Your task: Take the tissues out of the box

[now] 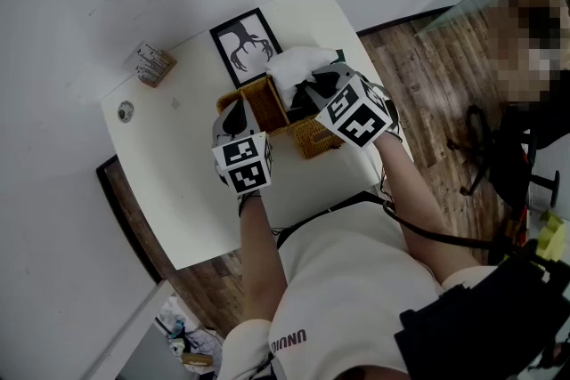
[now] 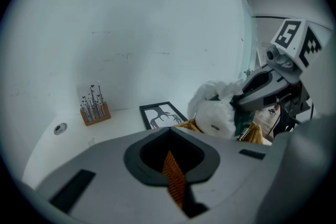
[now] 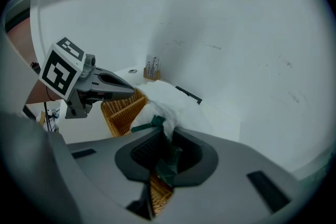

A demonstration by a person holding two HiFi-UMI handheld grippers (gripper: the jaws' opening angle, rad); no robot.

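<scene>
White wall met a smooth white table (image 1: pixel 178 191) standing on wood-plank flooring. The left gripper (image 2: pixel 173 178) had its grey jaws closed on a thin strip of the wicker basket's (image 1: pixel 313 138) woven wall, clamping the near rim. The right gripper (image 3: pixel 161 162) had its jaws nearly together, pinching a crumpled fold of dark green wrapper at the edge of the tissue pack (image 3: pixel 170 97). That pack, soft, white and puffy under creased plastic film, rose out of the basket's open top, its lower part inside the honey-coloured weave. Behind the basket lay a flat, black-framed picture (image 1: pixel 243 44) of a dark branching shape, close against the basket's far side. Further left stood a small wooden card holder (image 1: pixel 151 62), and nearer the table's edge a round metal disc (image 1: pixel 126 110) sat in the tabletop.
</scene>
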